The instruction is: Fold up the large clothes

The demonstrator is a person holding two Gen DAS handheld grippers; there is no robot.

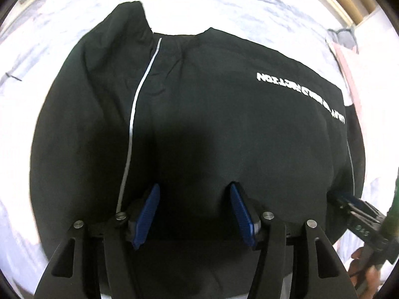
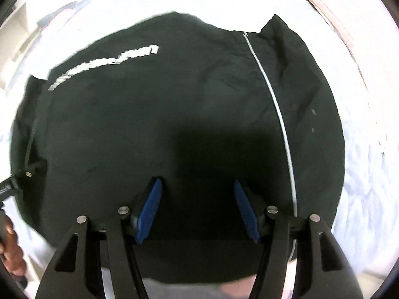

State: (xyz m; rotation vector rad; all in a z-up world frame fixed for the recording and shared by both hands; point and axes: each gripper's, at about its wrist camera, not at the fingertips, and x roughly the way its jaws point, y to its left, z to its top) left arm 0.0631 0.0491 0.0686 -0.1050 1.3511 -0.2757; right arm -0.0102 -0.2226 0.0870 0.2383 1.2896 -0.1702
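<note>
The big black cloth jacket with thin white stripes and white letters point(image 1: 212, 124) lies flat on the white bed sheet point(image 1: 62, 49). It stretches from 9 o'clock to 3 o'clock under both tools. The left gripper point(image 1: 194, 214) points down over its near edge, blue pads apart, holding nothing. The right gripper point(image 2: 198, 209) does the same, jaws released and empty. In the left view the right tool sits at 4 o'clock. Both hands look equally near the near edge. The cloth looks soft and floppy, with small wrinkles.
</note>
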